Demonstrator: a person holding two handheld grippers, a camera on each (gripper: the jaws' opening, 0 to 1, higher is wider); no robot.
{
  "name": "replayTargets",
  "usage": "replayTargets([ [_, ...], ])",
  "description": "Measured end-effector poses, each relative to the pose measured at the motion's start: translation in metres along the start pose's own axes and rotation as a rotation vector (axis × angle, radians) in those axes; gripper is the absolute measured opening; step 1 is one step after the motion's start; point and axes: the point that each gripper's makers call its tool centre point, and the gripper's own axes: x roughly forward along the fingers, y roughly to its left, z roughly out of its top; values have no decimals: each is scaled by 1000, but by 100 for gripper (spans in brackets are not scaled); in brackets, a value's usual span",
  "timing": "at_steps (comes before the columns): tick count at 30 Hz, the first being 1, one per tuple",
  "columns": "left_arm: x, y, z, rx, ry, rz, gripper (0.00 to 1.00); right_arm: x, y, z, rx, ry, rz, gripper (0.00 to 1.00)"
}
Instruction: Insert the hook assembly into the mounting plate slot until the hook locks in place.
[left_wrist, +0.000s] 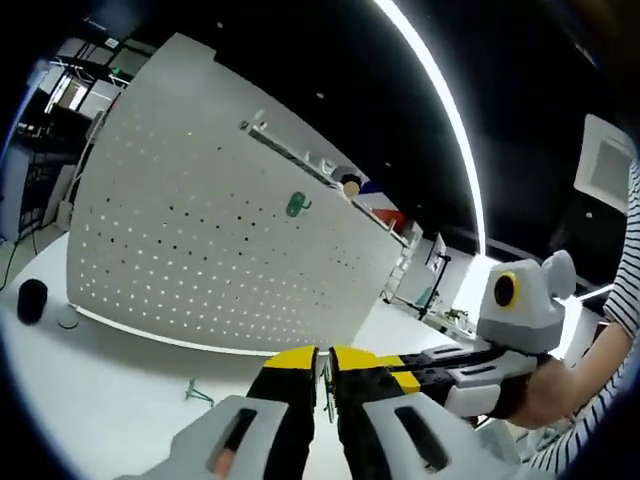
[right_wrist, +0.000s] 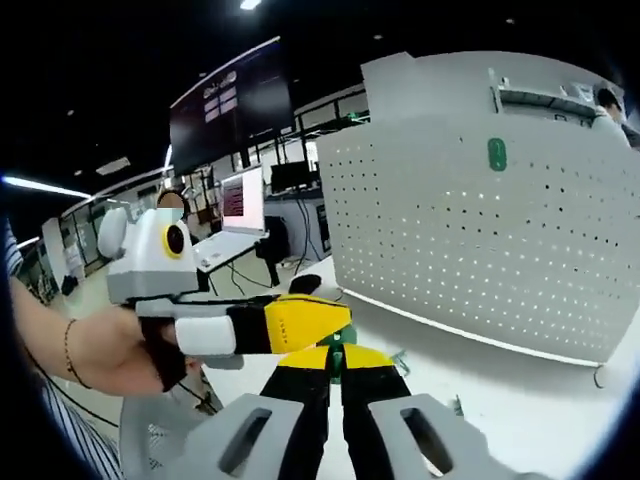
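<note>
The hook assembly (left_wrist: 326, 392) is a thin green wire piece, and it sits pinched between the yellow-tipped jaws of the left gripper (left_wrist: 325, 375), which are clenched on it; in the right gripper view a small green part (right_wrist: 337, 355) shows at the tips of the right gripper (right_wrist: 335, 362), whose jaws are also nearly closed around it, with the left gripper (right_wrist: 300, 325) crossing in from the left and meeting it there. Both grippers have black jaws with yellow ends and grey plastic bodies. Behind them stands the mounting plate (left_wrist: 220, 240), a large white pegboard with regular rows of small holes, upright on the white table (left_wrist: 120, 400). One green hook (left_wrist: 297, 205) already hangs high on the board, below a narrow metal shelf (left_wrist: 300, 155). Another small green wire piece (left_wrist: 197, 392) lies on the table near the board's lower edge. A black round object (left_wrist: 32, 300) stands near the table's left edge. The room is dark with bright strip lights (left_wrist: 440, 90) on the ceiling.
</note>
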Motion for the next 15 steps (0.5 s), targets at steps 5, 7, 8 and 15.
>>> replayTargets([
  [5,-4,4,2,29,22,10,19,1,1,4,-100,-8,-10,0],
  [7,-7,6,3,13,20,9,25,1,0,5,-122,-16,-11,0],
  [8,-8,6,3,10,21,10,28,1,-1,6,-136,-15,-16,0],
  [15,-21,14,4,-20,21,21,43,5,-4,14,-198,-43,-25,0],
])
